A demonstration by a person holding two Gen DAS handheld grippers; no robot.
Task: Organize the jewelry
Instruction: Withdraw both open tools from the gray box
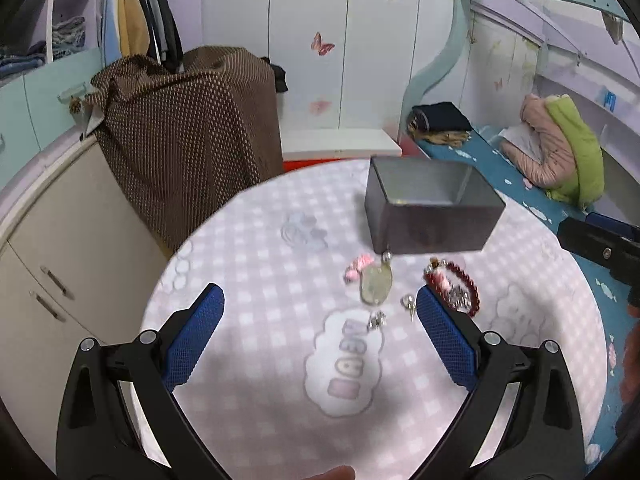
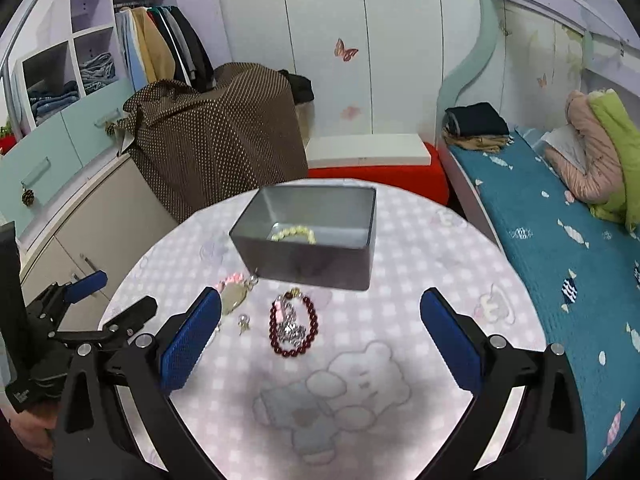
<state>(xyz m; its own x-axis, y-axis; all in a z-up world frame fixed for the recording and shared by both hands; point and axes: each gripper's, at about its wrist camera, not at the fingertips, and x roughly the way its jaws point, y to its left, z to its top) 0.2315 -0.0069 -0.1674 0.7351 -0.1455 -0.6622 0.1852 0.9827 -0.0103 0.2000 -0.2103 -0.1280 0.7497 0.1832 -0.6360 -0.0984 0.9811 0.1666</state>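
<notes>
A grey metal tin [image 2: 308, 256] stands open on the round table, with a pale bead bracelet [image 2: 294, 234] inside it. In front of the tin lie a dark red bead bracelet [image 2: 294, 326] around a silver chain [image 2: 292, 330], a pale oval pendant [image 1: 376, 286], a pink piece [image 1: 357, 266] and small silver earrings [image 1: 409, 302]. My left gripper [image 1: 320, 312] hovers open just short of the jewelry, nothing between its blue pads. My right gripper [image 2: 320, 316] is open too, its jaws either side of the red bracelet and above it. The left gripper [image 2: 104, 292] also shows at the left of the right wrist view.
The table [image 2: 400, 320] wears a pink checked cloth with cartoon prints. Behind it a brown dotted cloth [image 2: 216, 136] covers something, beside beige cabinets [image 1: 60, 264]. A bed with a blue cover [image 2: 560, 240] runs along the right. A red stool [image 2: 380, 176] stands behind the table.
</notes>
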